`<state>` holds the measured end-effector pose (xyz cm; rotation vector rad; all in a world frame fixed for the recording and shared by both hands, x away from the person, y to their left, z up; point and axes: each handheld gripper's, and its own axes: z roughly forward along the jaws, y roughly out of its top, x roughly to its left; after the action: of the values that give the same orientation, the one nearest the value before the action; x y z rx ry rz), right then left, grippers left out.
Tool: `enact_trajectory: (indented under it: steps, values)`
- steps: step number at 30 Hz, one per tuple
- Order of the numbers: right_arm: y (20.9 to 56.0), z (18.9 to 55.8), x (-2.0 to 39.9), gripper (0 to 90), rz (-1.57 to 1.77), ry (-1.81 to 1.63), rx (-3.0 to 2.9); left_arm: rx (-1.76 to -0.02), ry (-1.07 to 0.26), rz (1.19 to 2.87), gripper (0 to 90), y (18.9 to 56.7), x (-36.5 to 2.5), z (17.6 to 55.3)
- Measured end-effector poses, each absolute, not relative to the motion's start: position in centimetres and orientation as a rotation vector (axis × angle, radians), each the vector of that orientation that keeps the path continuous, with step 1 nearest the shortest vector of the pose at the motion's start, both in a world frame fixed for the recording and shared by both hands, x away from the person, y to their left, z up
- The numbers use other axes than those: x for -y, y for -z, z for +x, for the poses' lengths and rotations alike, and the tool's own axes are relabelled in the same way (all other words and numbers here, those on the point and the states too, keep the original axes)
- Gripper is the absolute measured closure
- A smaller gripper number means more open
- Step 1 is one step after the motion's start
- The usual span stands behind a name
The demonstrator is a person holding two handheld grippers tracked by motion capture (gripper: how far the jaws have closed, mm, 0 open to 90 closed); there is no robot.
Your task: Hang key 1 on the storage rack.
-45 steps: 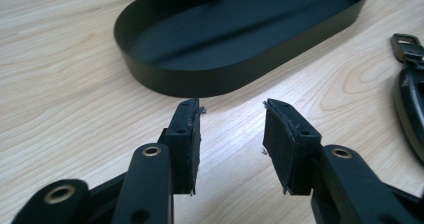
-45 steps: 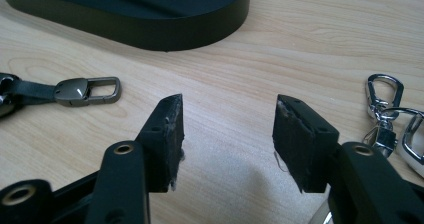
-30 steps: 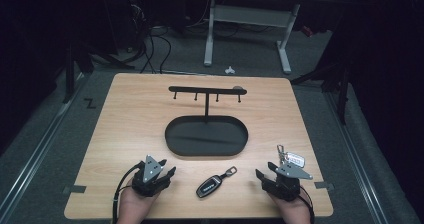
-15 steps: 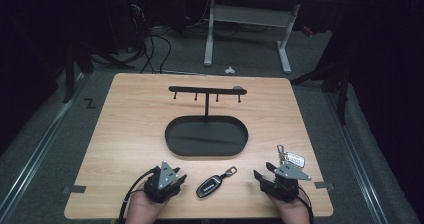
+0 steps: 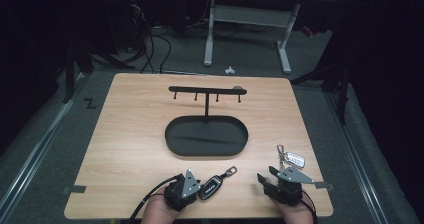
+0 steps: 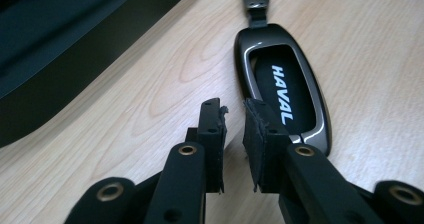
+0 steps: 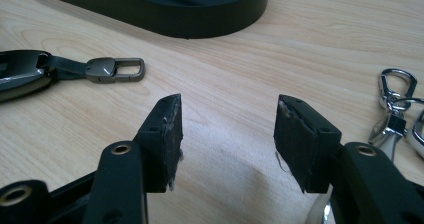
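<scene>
Left fingers (image 6: 262,134) nearly closed, holding nothing, key fob (image 6: 287,91) just beside them, right fingers (image 7: 300,144) wide apart, empty

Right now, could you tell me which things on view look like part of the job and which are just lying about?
Likely part of the job:
- car key fob, beside the left gripper
- bunch of keys, by the right gripper
- key rack with its black tray

Just lying about:
- desk legs behind the table
- floor cables
</scene>
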<state>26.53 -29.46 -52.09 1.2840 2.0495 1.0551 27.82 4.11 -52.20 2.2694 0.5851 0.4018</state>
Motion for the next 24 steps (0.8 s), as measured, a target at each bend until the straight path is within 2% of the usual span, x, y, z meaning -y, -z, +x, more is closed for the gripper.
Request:
enact_trajectory:
  steps: [16,21,23,24]
  values:
    - [52.2,24.8,30.1,48.0,1.302,-1.041,-2.054,-0.384,-0.324,2.271,71.7,52.4,0.9,26.6]
    - [52.2,24.5,29.0,51.0,1.275,-1.074,-2.114,-0.428,-0.376,2.213,62.9,52.0,-0.1,27.3]
    - [52.0,24.3,27.6,54.7,1.233,-1.101,-2.160,-0.461,-0.414,2.191,54.7,51.9,-1.1,27.7]
    - [52.0,24.3,27.6,54.7,1.233,-1.101,-2.160,-0.484,-0.431,2.182,54.7,51.8,-1.8,28.1]
